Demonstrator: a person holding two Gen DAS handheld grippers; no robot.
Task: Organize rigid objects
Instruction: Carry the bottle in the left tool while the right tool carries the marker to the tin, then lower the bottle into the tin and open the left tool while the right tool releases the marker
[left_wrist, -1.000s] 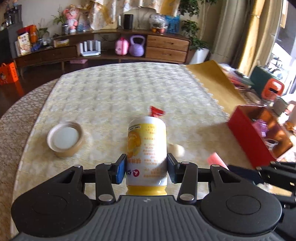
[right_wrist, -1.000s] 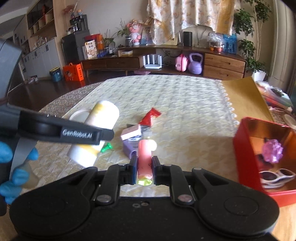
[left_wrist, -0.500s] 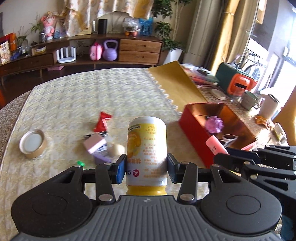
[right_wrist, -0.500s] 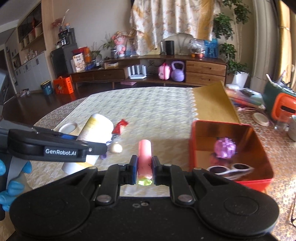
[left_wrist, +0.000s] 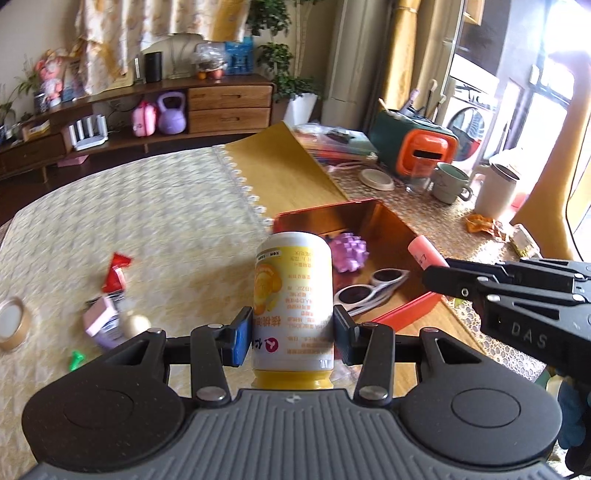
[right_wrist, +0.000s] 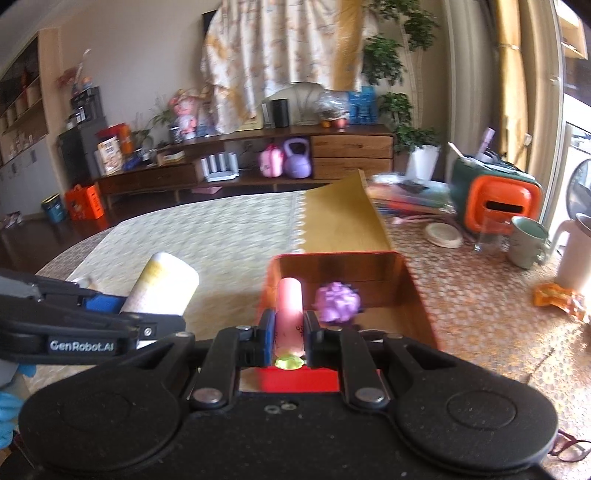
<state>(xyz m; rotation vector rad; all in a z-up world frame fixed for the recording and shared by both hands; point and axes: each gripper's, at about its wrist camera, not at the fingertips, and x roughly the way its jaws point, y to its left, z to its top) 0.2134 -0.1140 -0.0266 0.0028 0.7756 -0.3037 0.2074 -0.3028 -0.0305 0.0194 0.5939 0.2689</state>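
Observation:
My left gripper (left_wrist: 292, 334) is shut on a white and yellow bottle (left_wrist: 292, 295) and holds it in the air just left of the red box (left_wrist: 391, 221). My right gripper (right_wrist: 289, 334) is shut on a pink tube (right_wrist: 290, 314) with a green cap, over the near edge of the red box (right_wrist: 417, 295). The box holds a purple spiky ball (right_wrist: 337, 302) and white sunglasses (left_wrist: 373, 288). The bottle (right_wrist: 162, 284) also shows at the left of the right wrist view, and the pink tube (left_wrist: 424, 253) at the right of the left wrist view.
On the cream tablecloth (left_wrist: 147, 221) lie a red wrapper (left_wrist: 117, 271), a pink and purple box (left_wrist: 103, 323), a small cream ball (left_wrist: 136, 325), a green piece (left_wrist: 75, 360) and a tape roll (left_wrist: 11, 323). Mugs (left_wrist: 448, 182) and an orange and green appliance (left_wrist: 417, 147) stand beyond the box.
Both grippers have swung right with their objects, from over the loose items to the red box. The pink tube now sits over the box's near edge.

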